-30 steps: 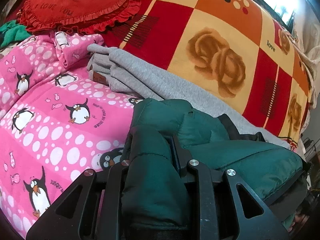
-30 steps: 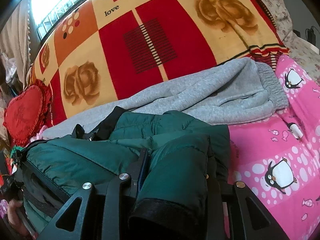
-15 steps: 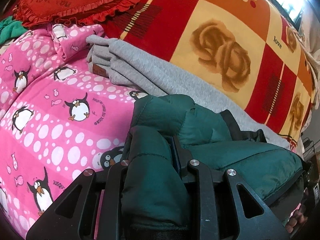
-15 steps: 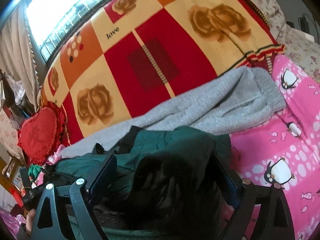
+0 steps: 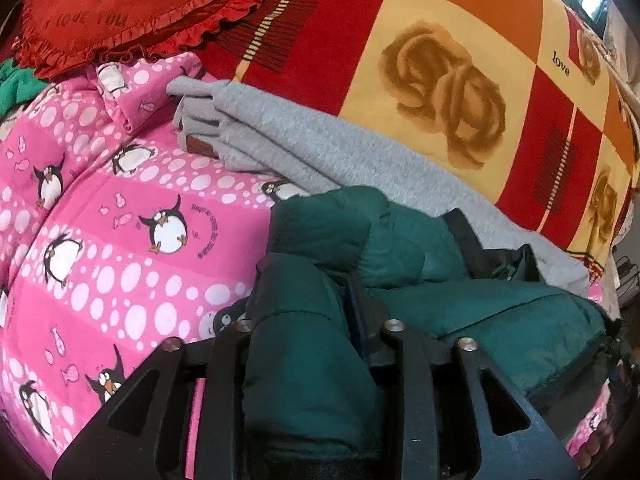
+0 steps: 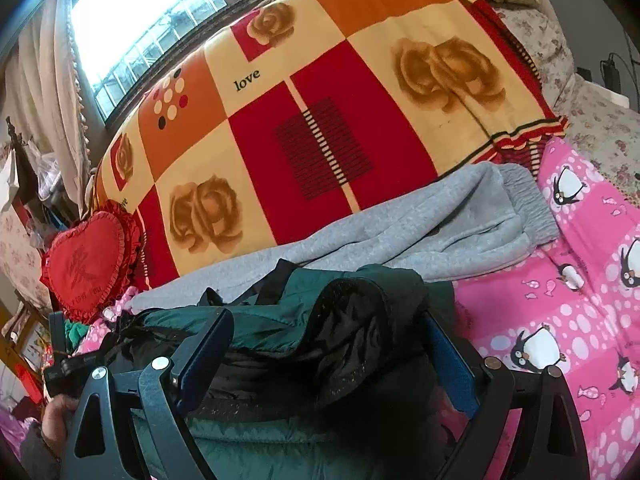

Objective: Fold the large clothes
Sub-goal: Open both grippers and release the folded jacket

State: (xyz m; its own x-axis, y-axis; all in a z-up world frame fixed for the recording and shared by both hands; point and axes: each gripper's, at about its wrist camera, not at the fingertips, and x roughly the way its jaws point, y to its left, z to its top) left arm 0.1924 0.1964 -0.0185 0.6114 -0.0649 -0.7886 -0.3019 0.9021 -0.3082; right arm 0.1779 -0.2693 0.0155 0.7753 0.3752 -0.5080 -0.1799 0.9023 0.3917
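left wrist view: left gripper [image 5: 320, 320] fingers loosening on green jacket [image 5: 500, 320] sleeve; right gripper [image 6: 324, 356] fingers apart, sleeve released. fold step laid; next, withdraw and smooth.

Left gripper [image 5: 304, 344] fingers just easing apart; right gripper [image 6: 332, 344] wide.

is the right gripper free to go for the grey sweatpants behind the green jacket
Probably yes. The right gripper has just opened wide, pads off the green jacket sleeve between them, and the grey sweatpants lie uncovered just beyond, though it must clear the jacket first.
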